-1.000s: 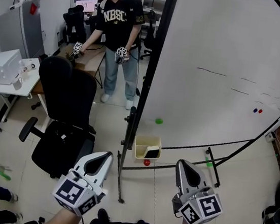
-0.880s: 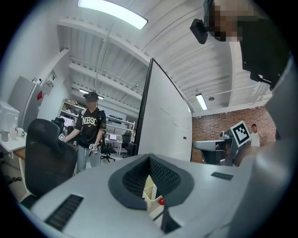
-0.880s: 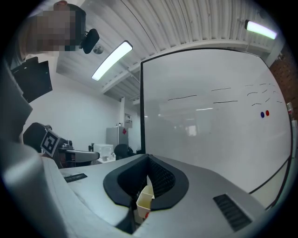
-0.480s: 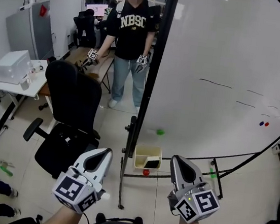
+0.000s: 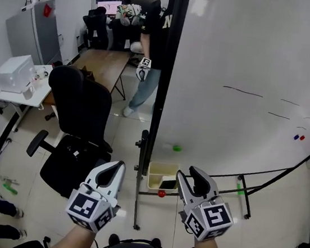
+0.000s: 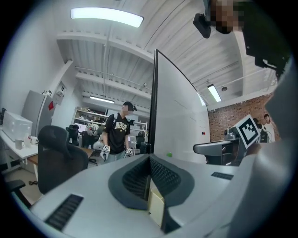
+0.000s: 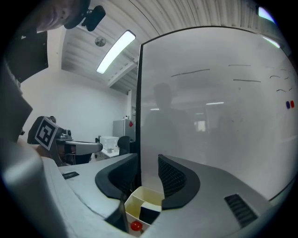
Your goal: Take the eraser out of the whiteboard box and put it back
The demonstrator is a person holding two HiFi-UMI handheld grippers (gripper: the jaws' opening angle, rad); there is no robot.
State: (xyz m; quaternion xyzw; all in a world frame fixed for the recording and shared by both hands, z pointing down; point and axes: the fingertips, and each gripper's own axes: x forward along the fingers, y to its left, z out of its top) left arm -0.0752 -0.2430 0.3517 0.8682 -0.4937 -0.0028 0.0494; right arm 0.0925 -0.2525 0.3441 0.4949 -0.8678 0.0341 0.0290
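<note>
**Item.** The eraser (image 5: 167, 183) is a dark block seated in the right compartment of the cream whiteboard box (image 5: 153, 174). The box hangs low, just right of the black edge post (image 5: 160, 93) of the whiteboard (image 5: 252, 76). Only the eraser's top shows, so its long axis cannot be confirmed. In the right gripper view the eraser (image 7: 149, 214) appears to stand on end. A red ball (image 5: 160, 194) sits at the box's near edge.

**Right gripper** (image 5: 189, 174). This is the nearer of the 2, just right of the box on its near side. Its jaws have just been opening and stand apart, gripping nothing. The box (image 7: 144, 193) shows beyond and below the gap, roughly centred. Judgement: the approach runs forward, down and slightly left.

**Left gripper** (image 5: 116, 168). Its jaws are pressed together and empty. It sits left of the post, farther from the eraser.

**Clearances.**
- The post crowds the box's left side, and the board face lies close behind.
- Open floor (image 5: 276, 233) lies to the right and near side.
- An office chair (image 5: 79, 119) stands well to the left.
- A second person (image 5: 153, 41) is far beyond.
- Neither the chair nor the person obstructs.
</note>
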